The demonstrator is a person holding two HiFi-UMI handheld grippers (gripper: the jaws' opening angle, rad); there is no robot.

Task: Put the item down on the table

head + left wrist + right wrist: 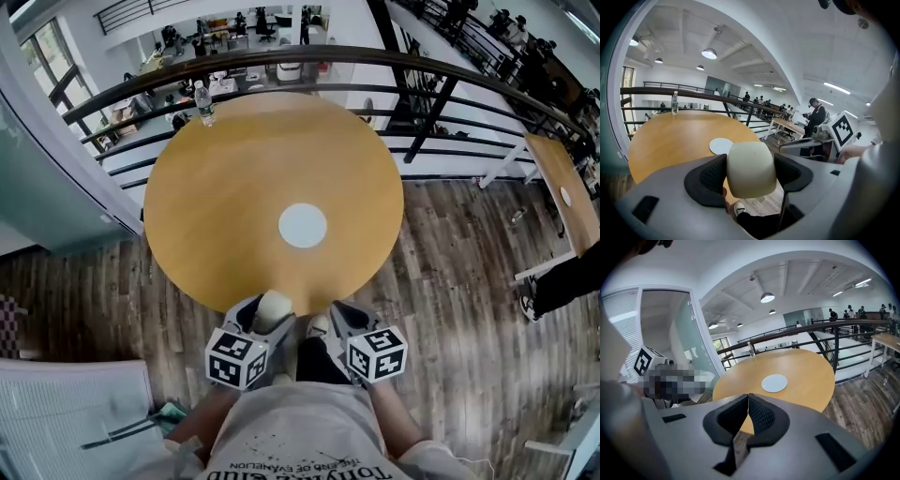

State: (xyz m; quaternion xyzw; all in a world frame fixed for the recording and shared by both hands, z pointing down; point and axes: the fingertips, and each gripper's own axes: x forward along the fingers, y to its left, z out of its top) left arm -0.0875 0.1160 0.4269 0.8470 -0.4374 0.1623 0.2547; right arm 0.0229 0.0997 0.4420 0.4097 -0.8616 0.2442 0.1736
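My left gripper (751, 169) is shut on a cream, rounded block (750, 168), held between its two dark pads. In the head view the cream block (273, 306) hangs just at the near edge of the round wooden table (225, 206), with the left gripper (263, 319) below it. My right gripper (323, 325) sits beside it at the same edge. In the right gripper view the right gripper (748, 405) has its jaws pressed together at the tips with nothing between them.
A white round disc (303, 225) lies at the table's middle, and a water bottle (204, 103) stands at its far edge. A dark railing (309, 58) curves behind the table. Another table (562, 187) and a person's leg are at the right.
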